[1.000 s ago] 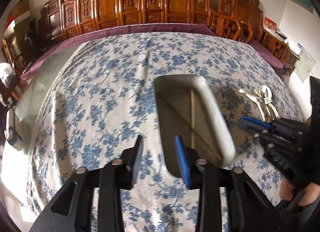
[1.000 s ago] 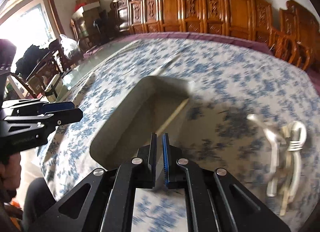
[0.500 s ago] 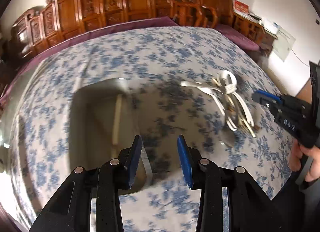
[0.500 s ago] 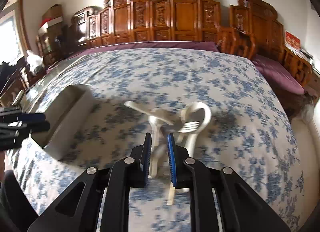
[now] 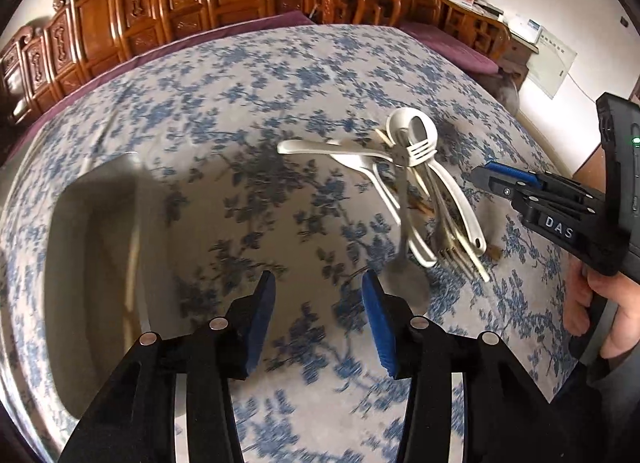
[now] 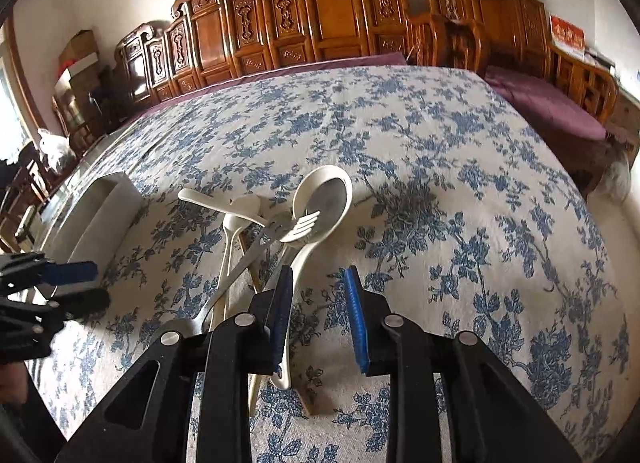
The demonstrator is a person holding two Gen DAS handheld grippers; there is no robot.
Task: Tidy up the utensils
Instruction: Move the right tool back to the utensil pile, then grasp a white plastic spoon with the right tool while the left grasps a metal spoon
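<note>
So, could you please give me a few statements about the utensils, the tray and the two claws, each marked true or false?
1. The utensils lie in a crossed pile on the floral tablecloth. True.
2. The pile sits inside the tray. False: it lies on the cloth beside the tray, apart from it.
3. The right claw is clamped on a fork. False: its jaws are opening with nothing between them; a white handle lies just beside its left finger.
4. The left claw holds nothing. True: its jaws are opening over bare cloth.
5. A metal spoon lies among the white utensils. True.
6. Every utensil is white plastic. False: some are metal.
</note>
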